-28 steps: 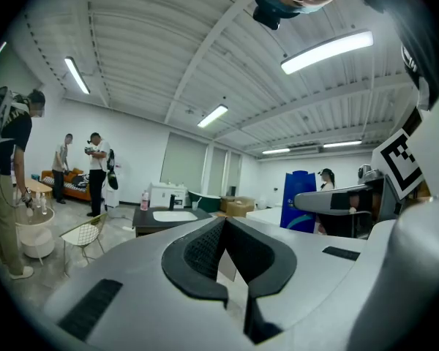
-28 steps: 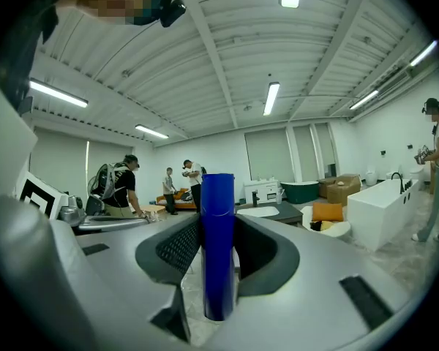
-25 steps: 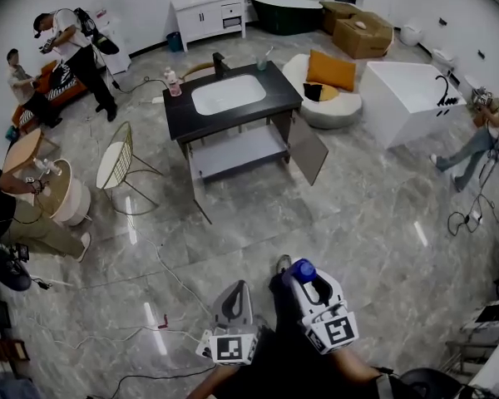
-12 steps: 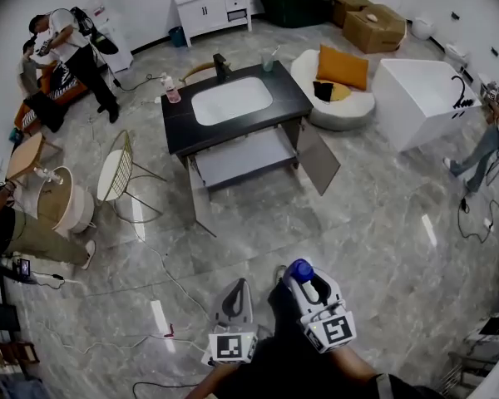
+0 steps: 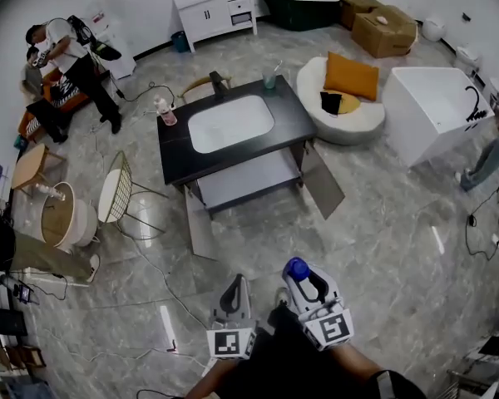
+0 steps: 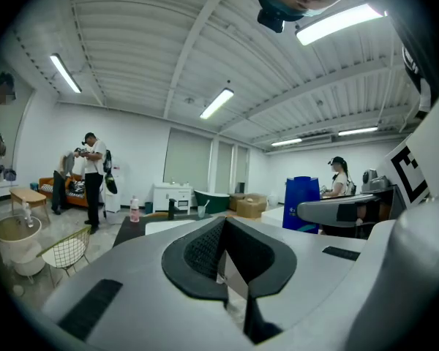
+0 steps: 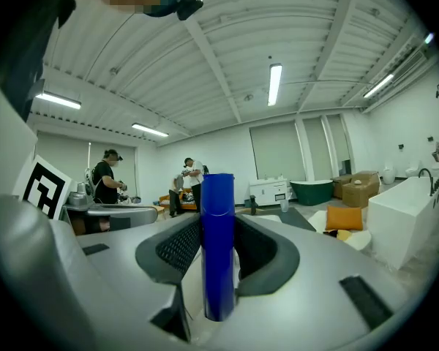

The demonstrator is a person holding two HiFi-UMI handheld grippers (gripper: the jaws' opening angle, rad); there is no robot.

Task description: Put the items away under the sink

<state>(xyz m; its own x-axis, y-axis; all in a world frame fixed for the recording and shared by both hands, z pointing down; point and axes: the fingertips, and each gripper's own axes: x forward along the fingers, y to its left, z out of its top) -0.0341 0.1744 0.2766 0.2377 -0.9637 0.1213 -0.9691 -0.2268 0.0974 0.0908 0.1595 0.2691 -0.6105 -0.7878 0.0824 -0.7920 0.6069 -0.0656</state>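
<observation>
Across the grey floor [image 5: 374, 223] ahead of me stands the sink cabinet [image 5: 175, 152], doors open, well apart from both tools; my left gripper [image 5: 235, 283] seems clenched on nothing; my right gripper [image 5: 303, 283] clasps the upright blue bottle [image 7: 218, 254].

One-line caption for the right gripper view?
Right gripper clamps an upright blue bottle, dark sink counter far ahead.

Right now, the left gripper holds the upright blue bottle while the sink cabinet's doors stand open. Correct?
Wrong gripper: the right gripper holds the upright blue bottle, as the right gripper view shows. The left gripper is empty. The sink cabinet's doors do stand open.
</observation>
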